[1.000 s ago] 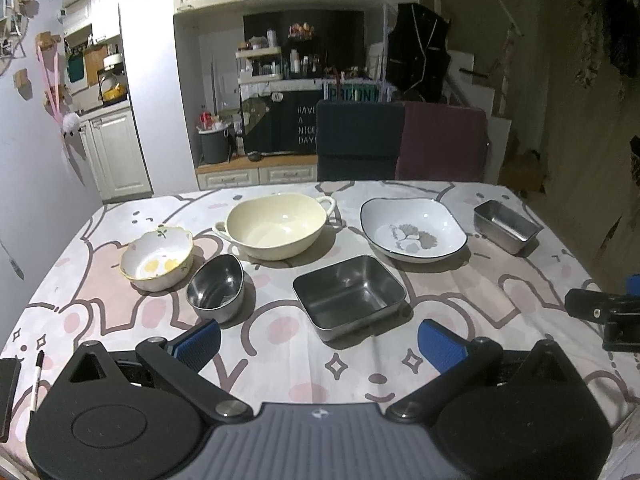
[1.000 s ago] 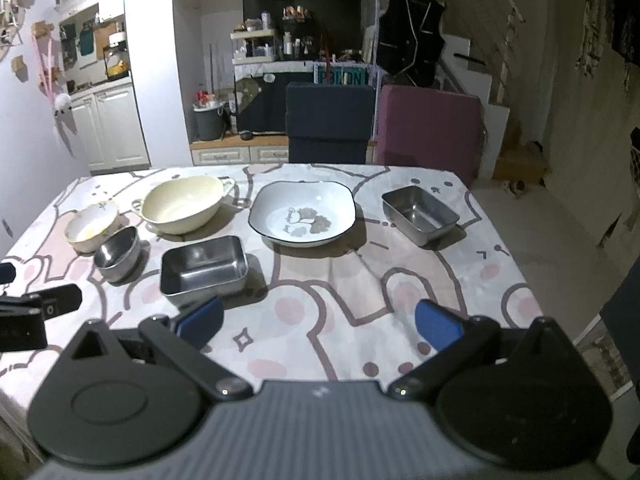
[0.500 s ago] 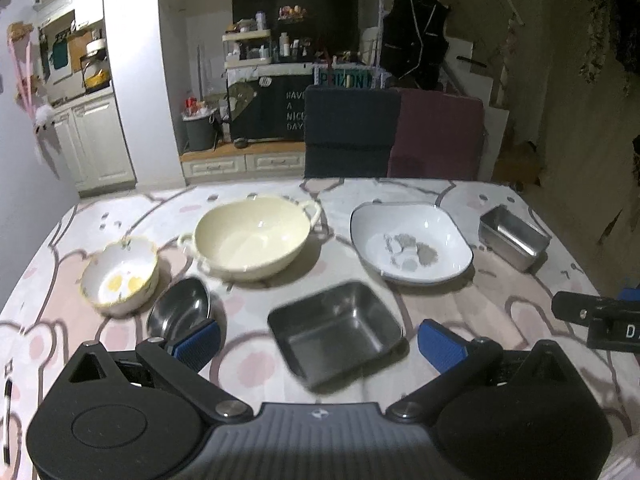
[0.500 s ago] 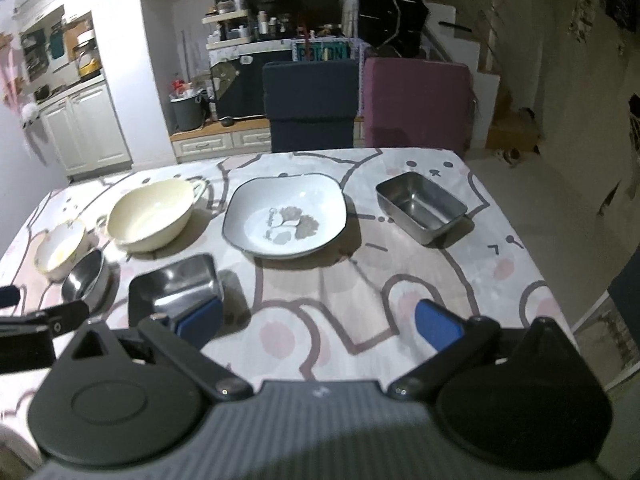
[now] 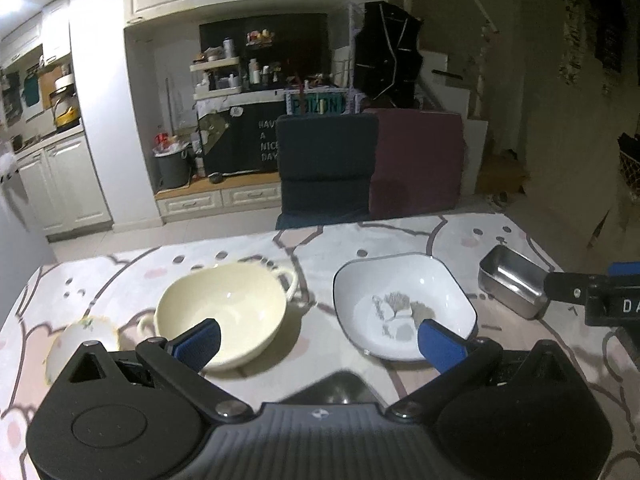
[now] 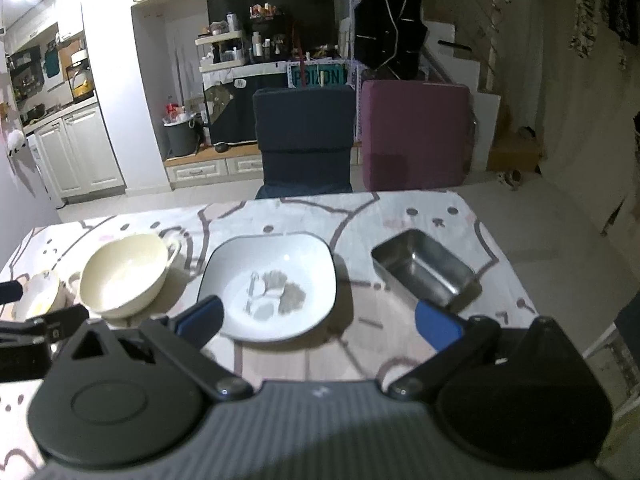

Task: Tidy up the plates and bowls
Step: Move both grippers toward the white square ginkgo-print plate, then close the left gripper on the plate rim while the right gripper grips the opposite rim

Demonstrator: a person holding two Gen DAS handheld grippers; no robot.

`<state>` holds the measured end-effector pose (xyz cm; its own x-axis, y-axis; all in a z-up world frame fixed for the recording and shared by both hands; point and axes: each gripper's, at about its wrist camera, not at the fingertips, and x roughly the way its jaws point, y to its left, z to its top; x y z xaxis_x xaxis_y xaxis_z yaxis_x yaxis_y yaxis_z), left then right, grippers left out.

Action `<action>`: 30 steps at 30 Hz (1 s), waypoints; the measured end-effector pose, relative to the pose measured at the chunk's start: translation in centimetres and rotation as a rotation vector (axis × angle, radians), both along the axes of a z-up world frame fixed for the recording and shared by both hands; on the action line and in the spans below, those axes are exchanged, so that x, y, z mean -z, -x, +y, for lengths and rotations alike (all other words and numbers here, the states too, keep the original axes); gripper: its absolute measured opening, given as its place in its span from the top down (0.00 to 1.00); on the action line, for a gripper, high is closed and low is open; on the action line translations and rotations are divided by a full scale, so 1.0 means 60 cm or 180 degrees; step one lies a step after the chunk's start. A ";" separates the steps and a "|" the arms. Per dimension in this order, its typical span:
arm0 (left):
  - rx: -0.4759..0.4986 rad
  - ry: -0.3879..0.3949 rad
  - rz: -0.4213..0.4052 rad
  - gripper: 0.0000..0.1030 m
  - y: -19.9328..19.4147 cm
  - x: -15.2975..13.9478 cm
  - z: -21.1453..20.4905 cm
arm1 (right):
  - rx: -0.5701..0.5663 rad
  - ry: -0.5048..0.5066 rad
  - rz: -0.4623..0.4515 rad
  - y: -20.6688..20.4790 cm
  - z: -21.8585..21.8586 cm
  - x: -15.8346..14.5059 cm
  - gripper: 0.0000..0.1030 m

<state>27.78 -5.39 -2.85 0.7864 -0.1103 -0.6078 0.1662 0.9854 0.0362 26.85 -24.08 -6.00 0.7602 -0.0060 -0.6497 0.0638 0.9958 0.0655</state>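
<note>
Both claws, the left claw (image 5: 318,338) and right claw (image 6: 318,318), have advanced across the patterned counter (image 6: 400,216), each wide open and empty; the cream two-handled bowl (image 5: 222,316) now sits far-left, the white square plate (image 6: 276,284) centre, untouched, so sorting has likely yet to begin.

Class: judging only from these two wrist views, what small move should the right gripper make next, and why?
Probably ease the right gripper forward and down toward the white square plate: its jaws stand open and empty, the plate lies directly ahead between the fingers, nothing stacked yet.
</note>
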 end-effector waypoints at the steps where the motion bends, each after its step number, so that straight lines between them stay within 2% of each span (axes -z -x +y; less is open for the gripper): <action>1: 0.0004 -0.0010 0.0003 0.00 -0.011 0.002 -0.002 | -0.0012 -0.0007 -0.0025 -0.010 -0.005 0.002 0.00; 8: 0.0134 -0.0019 -0.0054 0.00 -0.076 0.023 -0.018 | -0.0170 -0.0188 -0.0012 -0.079 -0.020 0.028 0.00; 12: 0.0241 0.0036 0.0011 0.00 -0.114 0.041 -0.028 | -0.0230 -0.0364 0.0045 -0.113 -0.031 0.048 0.00; 16: 0.0218 0.0110 0.0084 0.00 -0.155 0.058 -0.032 | -0.0250 -0.0408 0.0011 -0.143 -0.045 0.060 0.00; 18: 0.0234 0.0230 0.0126 0.00 -0.177 0.071 -0.030 | -0.0228 -0.0421 0.0016 -0.159 -0.053 0.067 0.00; 22: 0.0364 0.0700 0.0265 0.00 -0.213 0.101 -0.019 | -0.0154 -0.0506 0.0048 -0.194 -0.072 0.088 0.00; 27: 0.0399 0.0656 0.0341 0.00 -0.248 0.139 -0.029 | -0.0148 -0.0410 0.0051 -0.233 -0.079 0.124 0.00; 30: 0.0425 0.0709 0.0533 0.00 -0.268 0.160 -0.029 | -0.0209 -0.0518 0.0074 -0.248 -0.082 0.143 0.00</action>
